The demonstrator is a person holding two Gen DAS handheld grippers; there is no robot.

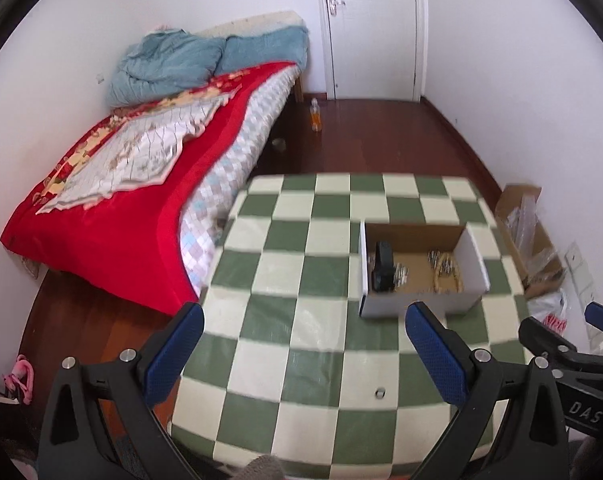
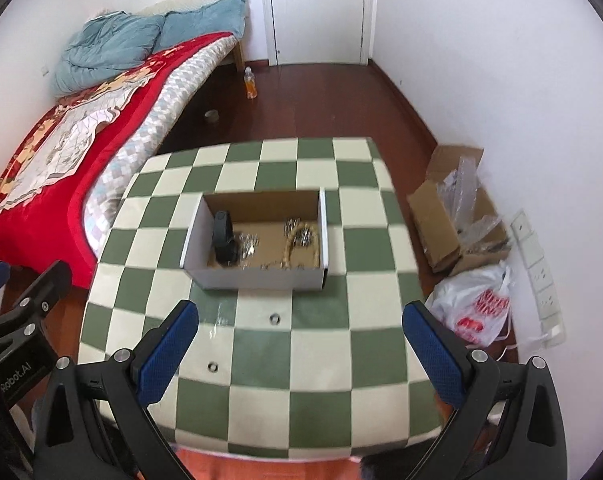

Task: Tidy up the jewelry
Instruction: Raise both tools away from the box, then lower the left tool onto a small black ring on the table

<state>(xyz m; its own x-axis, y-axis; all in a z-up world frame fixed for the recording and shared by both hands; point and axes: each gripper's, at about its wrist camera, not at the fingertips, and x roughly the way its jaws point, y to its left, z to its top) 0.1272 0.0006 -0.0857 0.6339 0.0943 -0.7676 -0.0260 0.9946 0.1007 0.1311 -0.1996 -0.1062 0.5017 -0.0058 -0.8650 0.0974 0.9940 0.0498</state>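
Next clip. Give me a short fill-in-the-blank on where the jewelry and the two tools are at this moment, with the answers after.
1. The white box on the checkered table has its top ____, showing jewelry inside.
2. Two small rings lie on the table ____ the box.
3. The black watch sits at the ____ end of the box in the right wrist view.
4. The left tool and right tool both have jaws ____, holding nothing.

Answers: open; outside; left; open
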